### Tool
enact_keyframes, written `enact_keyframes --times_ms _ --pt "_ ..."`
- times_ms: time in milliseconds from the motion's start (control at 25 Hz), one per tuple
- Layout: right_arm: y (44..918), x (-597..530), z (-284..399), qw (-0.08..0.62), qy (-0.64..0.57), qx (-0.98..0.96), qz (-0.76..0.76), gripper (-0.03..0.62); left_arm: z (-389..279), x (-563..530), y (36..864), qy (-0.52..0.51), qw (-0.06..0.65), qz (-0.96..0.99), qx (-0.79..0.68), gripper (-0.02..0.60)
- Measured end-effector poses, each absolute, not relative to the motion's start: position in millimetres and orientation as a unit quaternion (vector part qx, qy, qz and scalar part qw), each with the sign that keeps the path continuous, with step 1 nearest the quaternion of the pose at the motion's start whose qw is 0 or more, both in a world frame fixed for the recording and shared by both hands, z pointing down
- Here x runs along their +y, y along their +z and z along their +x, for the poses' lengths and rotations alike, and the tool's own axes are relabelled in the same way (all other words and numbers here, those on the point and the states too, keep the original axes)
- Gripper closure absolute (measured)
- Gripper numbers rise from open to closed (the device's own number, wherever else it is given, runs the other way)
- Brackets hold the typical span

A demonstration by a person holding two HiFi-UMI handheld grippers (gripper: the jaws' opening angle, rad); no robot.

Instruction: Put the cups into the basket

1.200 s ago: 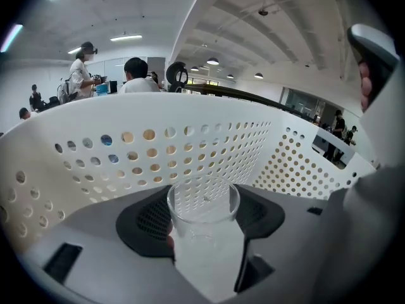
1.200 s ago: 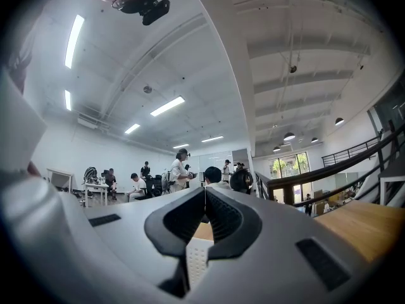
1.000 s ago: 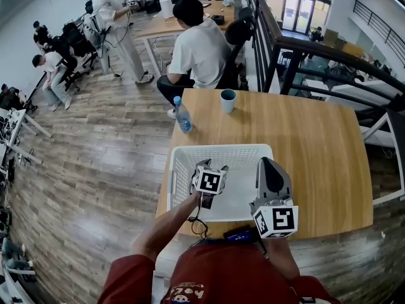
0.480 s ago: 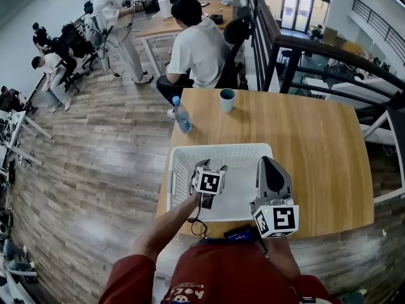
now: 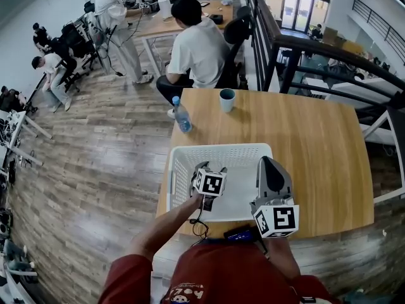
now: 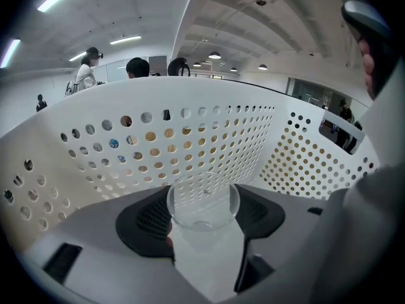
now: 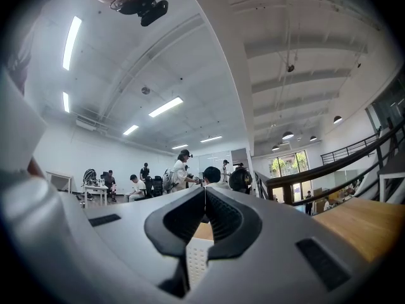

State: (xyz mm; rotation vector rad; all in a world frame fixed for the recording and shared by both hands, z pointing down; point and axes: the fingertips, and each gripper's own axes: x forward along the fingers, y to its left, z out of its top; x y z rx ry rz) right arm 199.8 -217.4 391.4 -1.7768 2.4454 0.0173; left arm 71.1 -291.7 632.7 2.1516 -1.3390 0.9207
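A clear plastic cup point(image 6: 202, 201) stands upright between the dark pads of my left gripper point(image 6: 204, 219), which is shut on its sides. That gripper point(image 5: 204, 170) reaches down inside the white perforated basket point(image 5: 221, 149), whose wall point(image 6: 190, 138) curves round behind the cup. In the head view the cup is hidden by the gripper. A teal cup point(image 5: 228, 100) stands alone at the far edge of the wooden table point(image 5: 316, 144). My right gripper point(image 5: 268, 166) hovers over the basket's right side, its jaws point(image 7: 204, 217) shut with nothing between them.
A water bottle point(image 5: 182, 116) with a blue cap stands at the table's far left corner. A seated person point(image 5: 199, 49) is just beyond the table's far edge. A dark railing point(image 5: 297, 49) runs along the right. Other people work at desks at the back left.
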Motion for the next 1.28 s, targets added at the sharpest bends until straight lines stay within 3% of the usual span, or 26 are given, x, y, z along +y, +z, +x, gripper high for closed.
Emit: enact_keyframes --times_ms 240,1280 --pt "392 -218 201 0.057 0.007 0.809 -0.585 0.583 64 -289 634 0.310 0.273 0.756 -0.507 0.293" --pt "391 -219 198 0.057 0.008 0.810 -0.584 0.583 71 -274 635 0.347 0.242 0.761 -0.492 0.293"
